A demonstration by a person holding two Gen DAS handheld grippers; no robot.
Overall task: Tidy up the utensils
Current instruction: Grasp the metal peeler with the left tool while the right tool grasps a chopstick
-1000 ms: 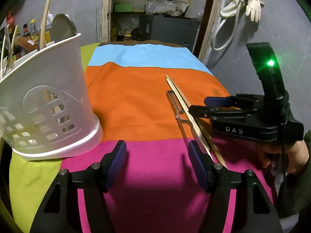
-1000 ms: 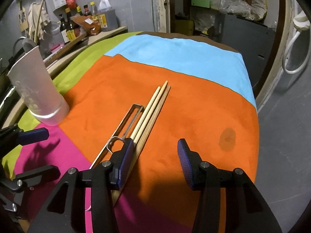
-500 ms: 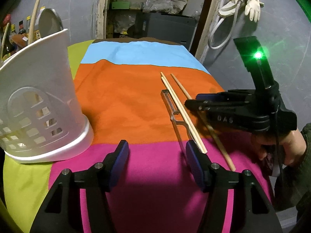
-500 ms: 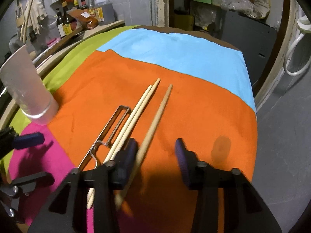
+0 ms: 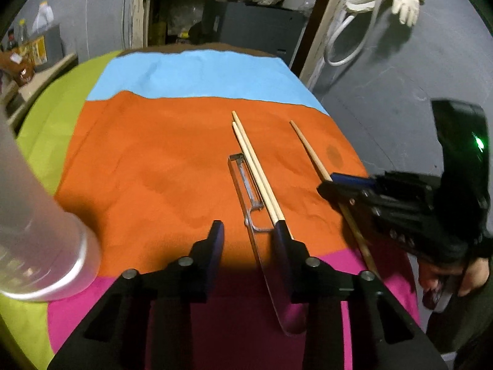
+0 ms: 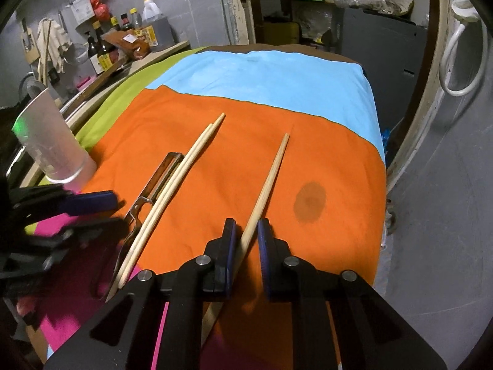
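Observation:
My right gripper is shut on a single wooden chopstick, pulled off to the right of the others; the stick also shows in the left wrist view. Two more chopsticks lie side by side on the orange cloth, beside a metal peeler. In the left wrist view the pair and the peeler lie just ahead of my left gripper, which is open and empty over the peeler's handle. The white utensil holder stands at the left.
The table is covered by a striped cloth, blue, orange, pink and green. Bottles stand on a shelf at the back left. The table's right edge drops off to a grey floor. A dark stain marks the orange cloth.
My right gripper has closed on one chopstick and dragged it to the right, away from the other two. My left gripper has moved forward and right, over the peeler handle.

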